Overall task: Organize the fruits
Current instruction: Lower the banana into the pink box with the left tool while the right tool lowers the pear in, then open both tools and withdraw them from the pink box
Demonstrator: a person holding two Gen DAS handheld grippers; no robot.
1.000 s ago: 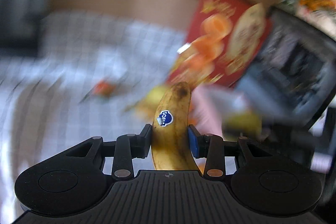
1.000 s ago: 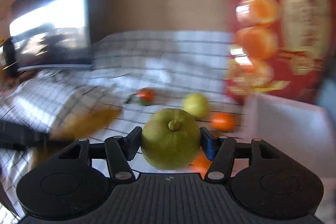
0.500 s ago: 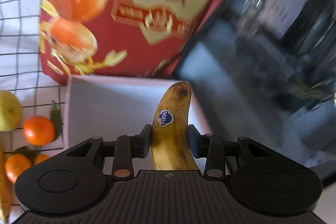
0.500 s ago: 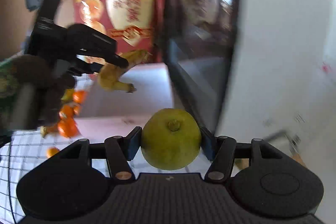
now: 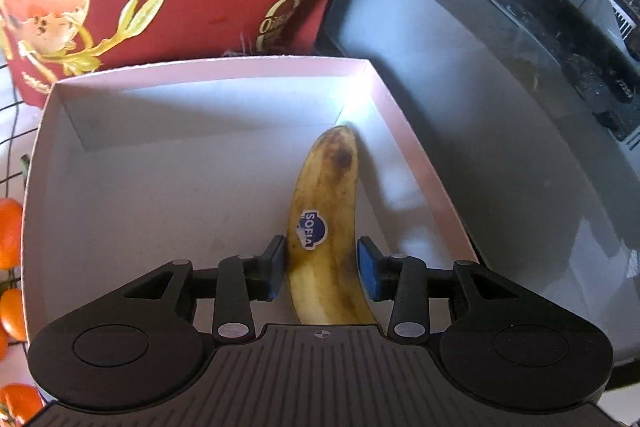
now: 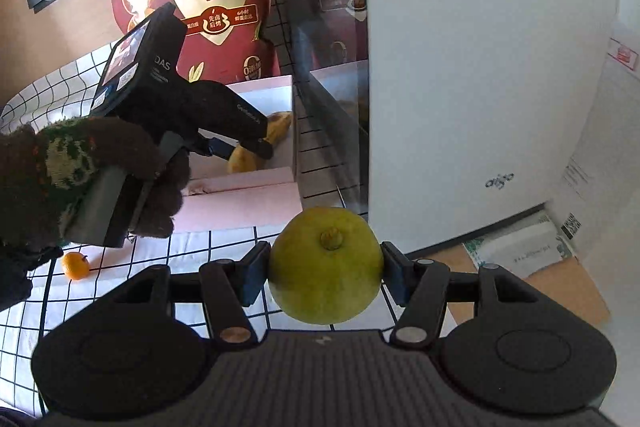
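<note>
Brown-speckled, stickered banana point(image 5: 325, 211) between left gripper point(image 5: 322, 269) jaws

Each handheld gripper is matte black plastic: a ribbed base plate, two round discs at the sides, angled linkage arms with silver screw heads. The left gripper point(image 5: 322, 269) has blue finger pads point(image 5: 367, 275). A small white crosshair marks its base. A brown knitted glove point(image 6: 92, 179) with green-and-cream pattern covers the left hand.
</note>
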